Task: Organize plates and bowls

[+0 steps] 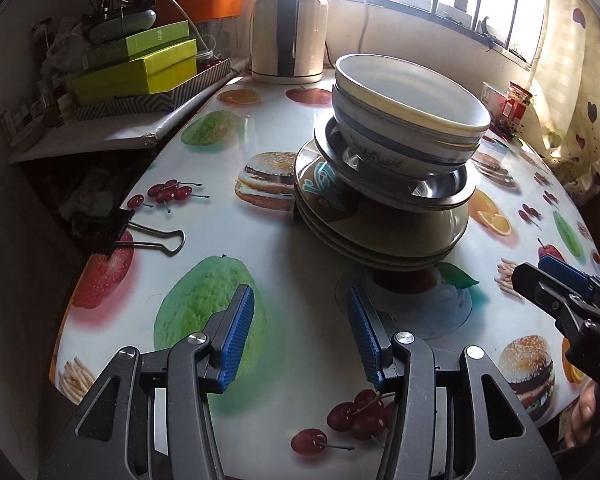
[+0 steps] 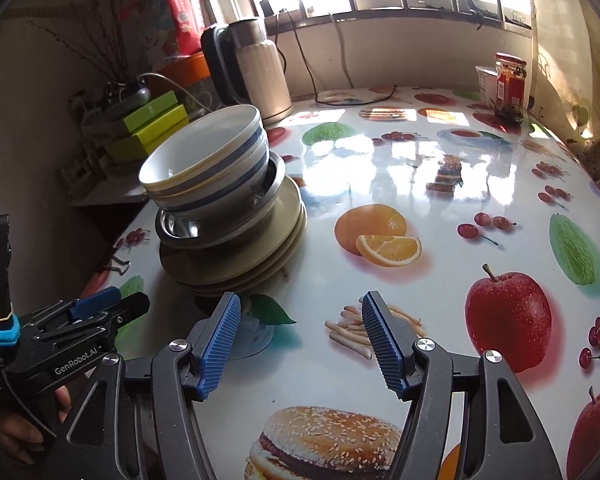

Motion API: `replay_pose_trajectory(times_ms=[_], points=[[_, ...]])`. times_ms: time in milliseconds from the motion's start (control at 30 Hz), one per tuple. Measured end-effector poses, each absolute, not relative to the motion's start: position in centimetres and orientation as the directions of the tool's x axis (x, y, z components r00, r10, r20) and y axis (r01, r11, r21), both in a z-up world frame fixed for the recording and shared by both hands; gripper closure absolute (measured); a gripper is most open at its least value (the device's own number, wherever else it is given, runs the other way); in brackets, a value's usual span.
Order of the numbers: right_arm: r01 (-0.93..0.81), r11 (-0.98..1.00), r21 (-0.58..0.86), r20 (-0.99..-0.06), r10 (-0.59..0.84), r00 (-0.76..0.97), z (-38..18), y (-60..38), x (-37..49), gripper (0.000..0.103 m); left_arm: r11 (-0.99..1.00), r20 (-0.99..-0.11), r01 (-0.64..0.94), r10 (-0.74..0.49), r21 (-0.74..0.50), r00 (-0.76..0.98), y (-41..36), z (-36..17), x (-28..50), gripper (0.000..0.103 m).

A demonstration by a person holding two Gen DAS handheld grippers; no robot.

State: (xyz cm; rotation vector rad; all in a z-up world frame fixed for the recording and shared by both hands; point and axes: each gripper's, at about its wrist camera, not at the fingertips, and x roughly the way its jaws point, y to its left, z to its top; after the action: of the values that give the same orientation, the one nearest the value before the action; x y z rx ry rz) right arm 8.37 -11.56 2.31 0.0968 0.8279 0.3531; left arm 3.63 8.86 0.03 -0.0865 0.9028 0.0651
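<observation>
One stack of dishes stands on the fruit-print table (image 1: 300, 280). At the bottom lie beige plates (image 1: 379, 236) (image 2: 236, 264), then a steel bowl (image 1: 431, 190) (image 2: 188, 232), and on top white bowls with blue bands (image 1: 407, 120) (image 2: 208, 164). My left gripper (image 1: 300, 334) (image 2: 112, 308) hovers open just in front of the stack, nothing between its blue pads. My right gripper (image 2: 300, 340) (image 1: 539, 276) is open too, to the right of the stack's base, over the tablecloth and holding nothing.
A cream electric kettle (image 1: 288, 40) (image 2: 260, 80) stands behind the stack. Green boxes (image 1: 140, 68) sit piled on a side shelf at the left. A binder clip (image 1: 140, 236) grips the table's left edge. A red-labelled jar (image 2: 509, 84) stands at the far right.
</observation>
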Motion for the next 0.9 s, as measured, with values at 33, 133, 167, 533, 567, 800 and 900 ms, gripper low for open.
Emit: replay_pose_trajectory(times_ms=[33, 133, 167, 533, 567, 800, 900], points=[[-0.276, 0.938, 0.212, -0.708, 0.342, 0.618, 2.1, -11.3, 8.1, 0.036, 0.994, -0.787, -0.096, 0.024, -0.045, 0.616, 8.8, -0.1, 3.6, 0.053], [-0.285, 0.936, 0.207, -0.723, 0.342, 0.600, 1.2, -10.8, 7.7, 0.036, 0.994, -0.798, -0.106, 0.045, -0.024, 0.601, 8.6, -0.6, 3.4, 0.047], [-0.280, 0.939, 0.201, -0.731, 0.334, 0.595, 0.9, -10.7, 7.6, 0.036, 0.994, -0.800, -0.104, 0.047, -0.020, 0.598, 8.5, -0.8, 3.3, 0.046], [-0.210, 0.963, 0.170, -0.775, 0.262, 0.576, -0.9, -10.8, 7.4, 0.035, 0.995, -0.817, -0.095, 0.046, -0.010, 0.575, 7.6, -2.0, 3.0, 0.046], [-0.210, 0.963, 0.166, -0.775, 0.259, 0.576, -0.9, -10.8, 7.4, 0.035, 0.996, -0.817, -0.092, 0.043, -0.013, 0.575, 7.6, -2.0, 3.0, 0.046], [-0.209, 0.968, 0.135, -0.780, 0.234, 0.580, -1.0, -10.4, 7.4, 0.028, 0.995, -0.815, -0.099, 0.052, -0.006, 0.577, 7.5, -2.0, 3.2, 0.046], [-0.210, 0.970, 0.124, -0.781, 0.226, 0.582, -1.0, -10.2, 7.3, 0.027, 0.995, -0.815, -0.103, 0.055, -0.006, 0.577, 7.6, -2.1, 3.2, 0.046]])
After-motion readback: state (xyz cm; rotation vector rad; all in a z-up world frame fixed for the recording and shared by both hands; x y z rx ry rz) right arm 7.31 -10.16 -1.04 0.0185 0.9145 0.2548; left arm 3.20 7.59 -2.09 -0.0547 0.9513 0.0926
